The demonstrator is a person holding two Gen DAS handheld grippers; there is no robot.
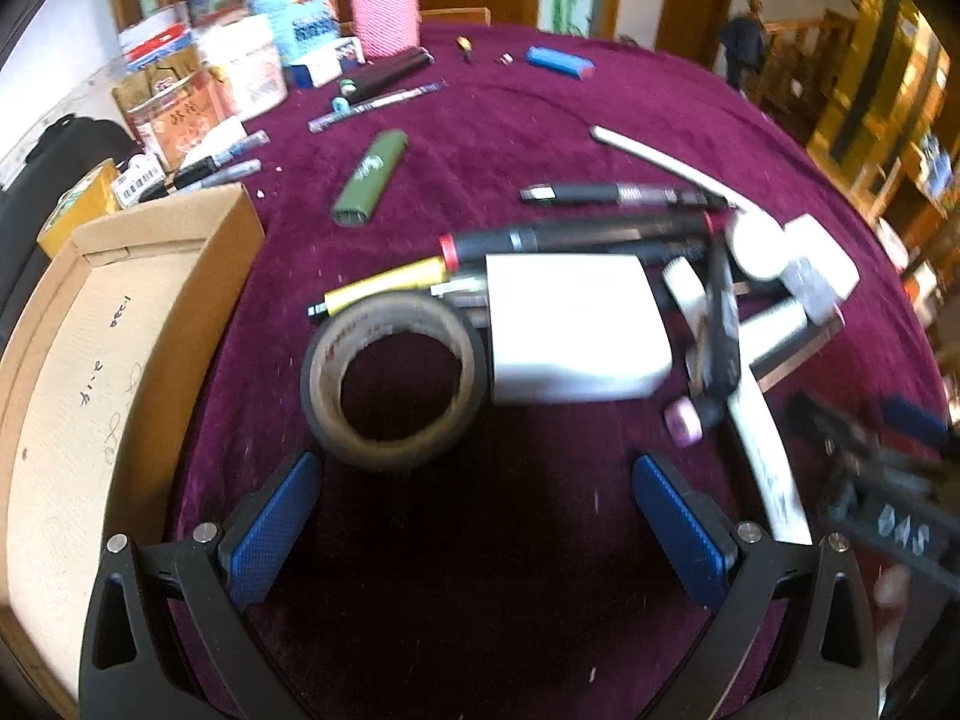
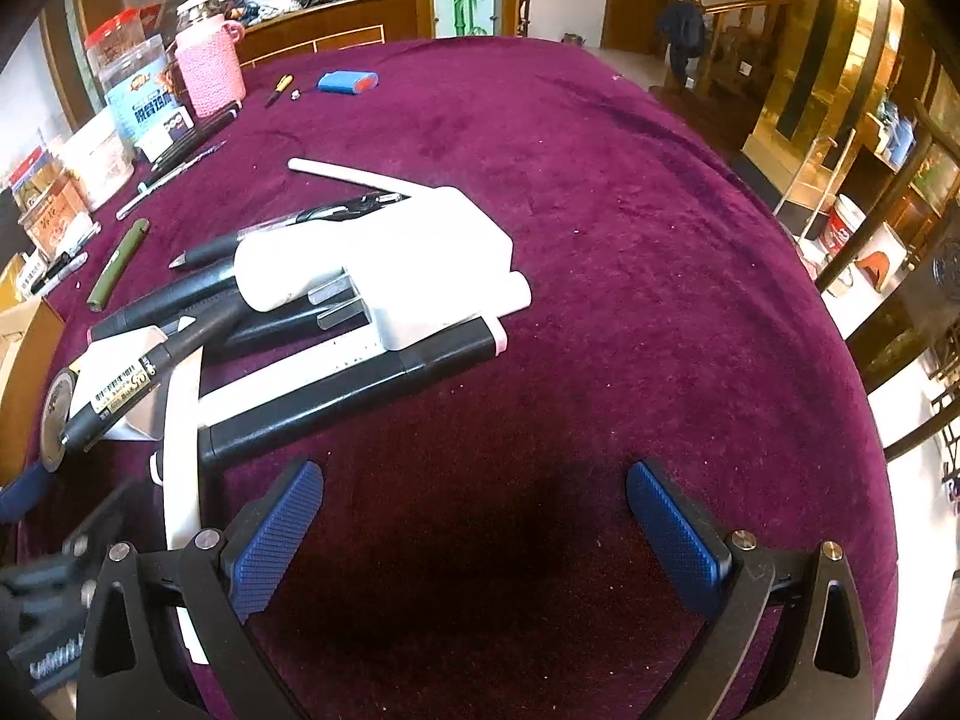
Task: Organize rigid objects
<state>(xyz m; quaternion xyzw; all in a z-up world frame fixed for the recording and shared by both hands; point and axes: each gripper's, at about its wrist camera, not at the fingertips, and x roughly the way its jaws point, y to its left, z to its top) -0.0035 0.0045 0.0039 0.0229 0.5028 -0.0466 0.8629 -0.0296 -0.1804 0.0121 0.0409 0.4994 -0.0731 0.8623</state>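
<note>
A pile of rigid items lies on the purple tablecloth (image 1: 540,120): a tape roll (image 1: 393,381), a white charger block (image 1: 573,330), a yellow pen (image 1: 384,287), black markers (image 1: 576,234) and white sticks. My left gripper (image 1: 477,531) is open and empty, just short of the tape roll. My right gripper (image 2: 474,537) is open and empty, to the right of the pile; a black marker with a pink end (image 2: 354,393) and a white adapter (image 2: 408,258) lie ahead of it on the left. The right gripper also shows blurred at the right edge of the left wrist view (image 1: 882,492).
An open cardboard box (image 1: 90,360) stands at the left. A green lighter (image 1: 370,177), pens (image 1: 378,102), a blue case (image 1: 561,62), a pink cup (image 1: 384,3) and jars and packets (image 1: 240,60) sit farther back. The table's right edge drops to the floor (image 2: 840,300).
</note>
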